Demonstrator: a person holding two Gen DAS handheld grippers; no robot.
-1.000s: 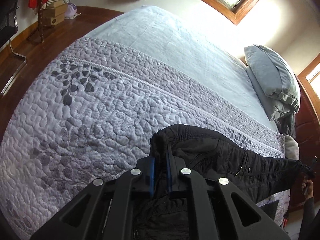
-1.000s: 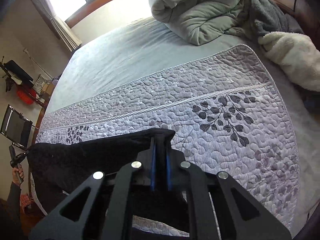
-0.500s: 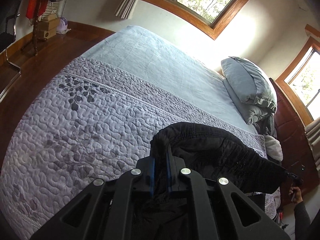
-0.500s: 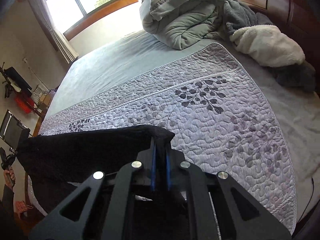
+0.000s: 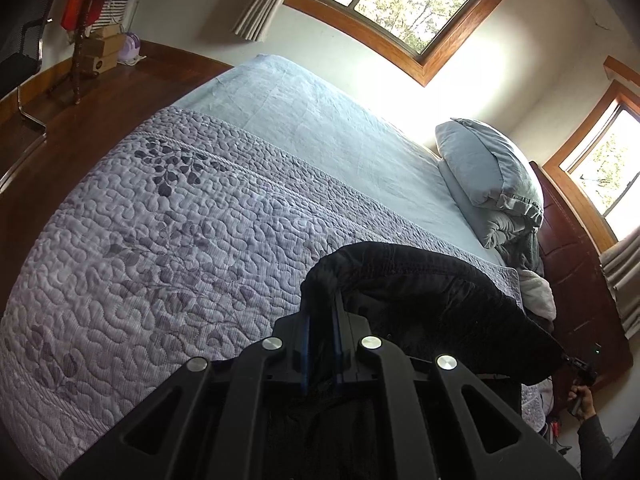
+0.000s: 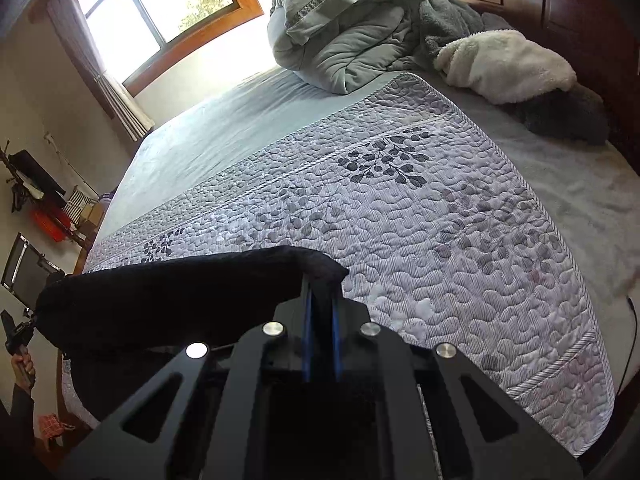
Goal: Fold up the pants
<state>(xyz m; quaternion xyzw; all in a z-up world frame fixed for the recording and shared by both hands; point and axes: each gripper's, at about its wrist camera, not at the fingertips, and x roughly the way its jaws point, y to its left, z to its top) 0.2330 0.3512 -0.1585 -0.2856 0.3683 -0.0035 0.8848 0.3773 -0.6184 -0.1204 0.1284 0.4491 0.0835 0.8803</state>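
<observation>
Black pants point(image 5: 424, 300) hang stretched in the air between my two grippers, above the near side of a bed. My left gripper point(image 5: 320, 300) is shut on one corner of the top edge, and the cloth bunches over its fingertips. In the right wrist view the same pants point(image 6: 168, 296) run off to the left, with my right gripper point(image 6: 320, 284) shut on the other corner. The far gripper shows small at each view's edge, held by a hand point(image 5: 582, 394). The pants' lower part hangs hidden below the grippers.
A quilted lilac bedspread point(image 5: 168, 248) with a leaf print covers the bed's near half, and a pale blue sheet point(image 5: 312, 120) lies beyond. Pillows point(image 5: 488, 176), a rolled grey duvet point(image 6: 344, 36) and a white fleece point(image 6: 504, 64) pile against the wooden headboard point(image 6: 560, 0). Wooden floor point(image 5: 100, 92) lies left.
Both grippers have travelled with the pants along the bed and tilted up: windows and walls now fill more of each view. Both grips are unchanged.
</observation>
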